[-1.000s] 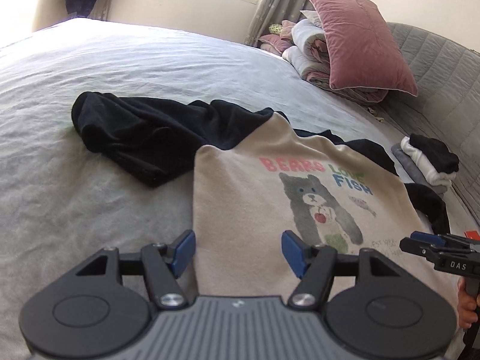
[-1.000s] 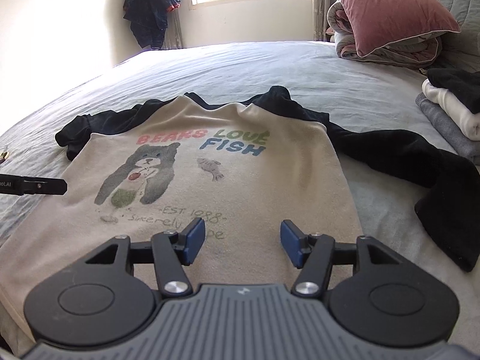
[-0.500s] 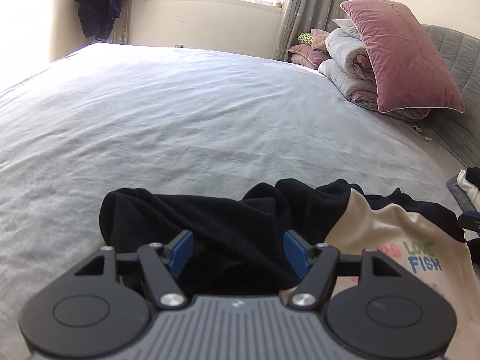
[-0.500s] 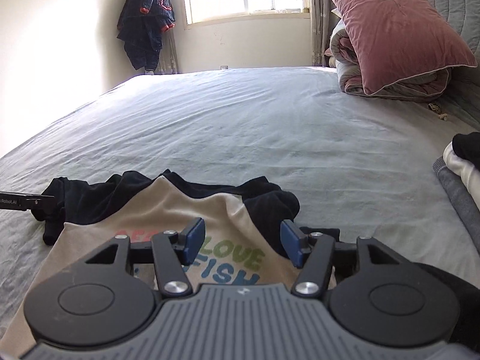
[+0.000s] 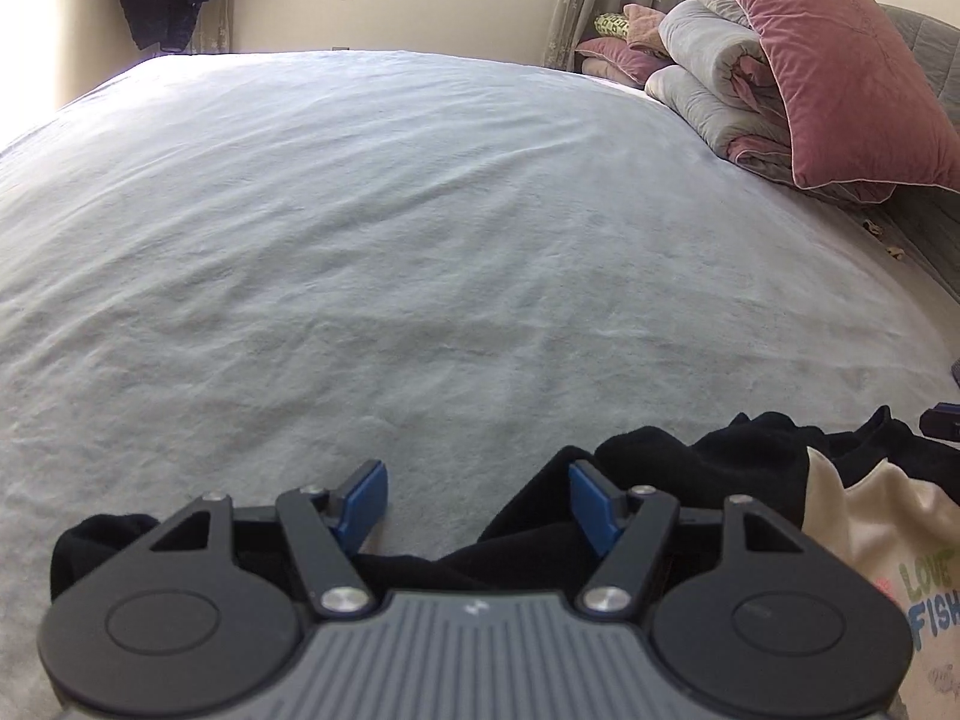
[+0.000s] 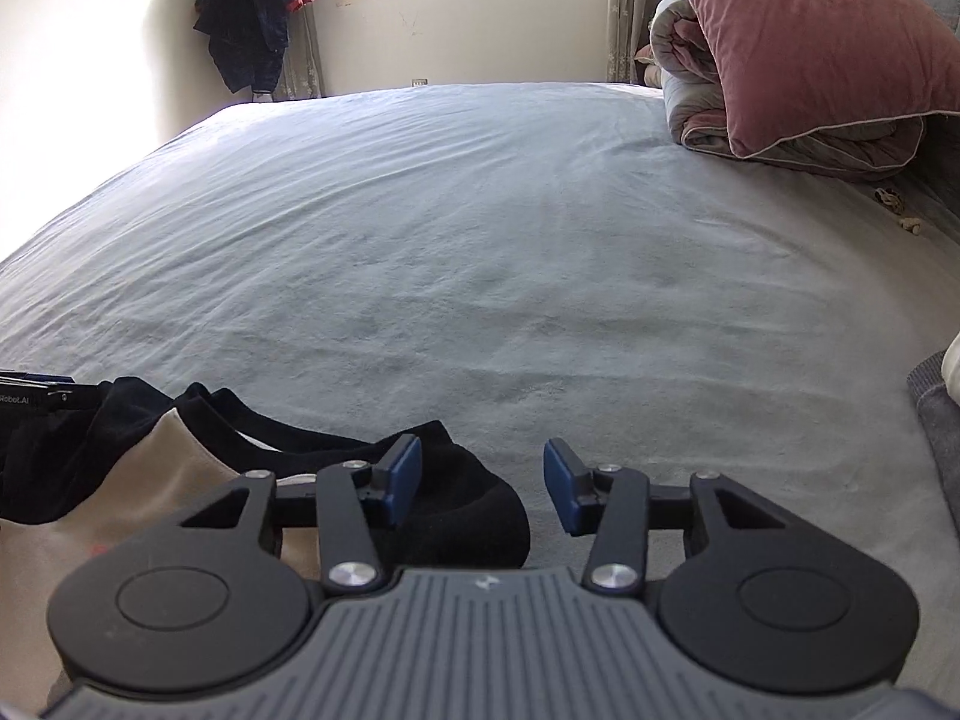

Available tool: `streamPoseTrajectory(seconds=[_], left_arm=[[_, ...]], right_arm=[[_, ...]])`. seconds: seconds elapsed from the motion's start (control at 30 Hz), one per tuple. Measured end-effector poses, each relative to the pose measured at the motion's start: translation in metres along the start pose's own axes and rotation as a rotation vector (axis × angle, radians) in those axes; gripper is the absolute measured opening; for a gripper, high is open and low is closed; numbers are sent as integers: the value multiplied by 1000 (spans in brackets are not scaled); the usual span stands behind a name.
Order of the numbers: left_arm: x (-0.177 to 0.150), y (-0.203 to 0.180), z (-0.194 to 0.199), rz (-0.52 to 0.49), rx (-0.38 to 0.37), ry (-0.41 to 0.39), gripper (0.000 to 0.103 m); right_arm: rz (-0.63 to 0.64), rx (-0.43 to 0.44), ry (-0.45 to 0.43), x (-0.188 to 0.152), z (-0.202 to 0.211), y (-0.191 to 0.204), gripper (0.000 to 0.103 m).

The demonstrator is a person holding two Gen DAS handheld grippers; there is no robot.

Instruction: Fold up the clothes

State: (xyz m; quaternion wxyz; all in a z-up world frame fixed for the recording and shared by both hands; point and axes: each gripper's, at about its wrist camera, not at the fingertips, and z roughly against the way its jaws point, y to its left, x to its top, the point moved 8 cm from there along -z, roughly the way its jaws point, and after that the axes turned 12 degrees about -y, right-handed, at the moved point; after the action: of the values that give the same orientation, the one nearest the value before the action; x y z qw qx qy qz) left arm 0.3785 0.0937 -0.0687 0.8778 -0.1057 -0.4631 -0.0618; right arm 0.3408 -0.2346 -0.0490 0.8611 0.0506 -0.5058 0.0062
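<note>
I hold the left gripper (image 5: pixel 477 495) over the shirt's (image 5: pixel 864 516) black left sleeve (image 5: pixel 660 468), jaws apart and gripping nothing, ready to take the shoulder. My right gripper (image 6: pixel 482 483) hangs over the right sleeve (image 6: pixel 480 516); its jaws have just been closing, part-open, nothing pinched. The shirt lies spread at the bed's (image 6: pixel 480 270) near edge, so both shoulders can be lifted together.

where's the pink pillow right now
The pink pillow sits at the upper right in both wrist views, leaning on the rolled grey quilt at the bed's far right edge.
</note>
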Motion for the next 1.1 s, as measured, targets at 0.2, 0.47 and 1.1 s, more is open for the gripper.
streamPoseTrajectory(seconds=[0.2,0.47,1.1], left_arm=[[-6,-11,-3,-20,-34,19,48],[-7,-15,19,-26,34,-68,7],[8,44,28,-84,344,-256,8]], right_arm=[[-21,22,48,-17,-29,-2,42],[71,92,4,-20,-19,20,8],[317,-128,-278,13,-45,62,5]])
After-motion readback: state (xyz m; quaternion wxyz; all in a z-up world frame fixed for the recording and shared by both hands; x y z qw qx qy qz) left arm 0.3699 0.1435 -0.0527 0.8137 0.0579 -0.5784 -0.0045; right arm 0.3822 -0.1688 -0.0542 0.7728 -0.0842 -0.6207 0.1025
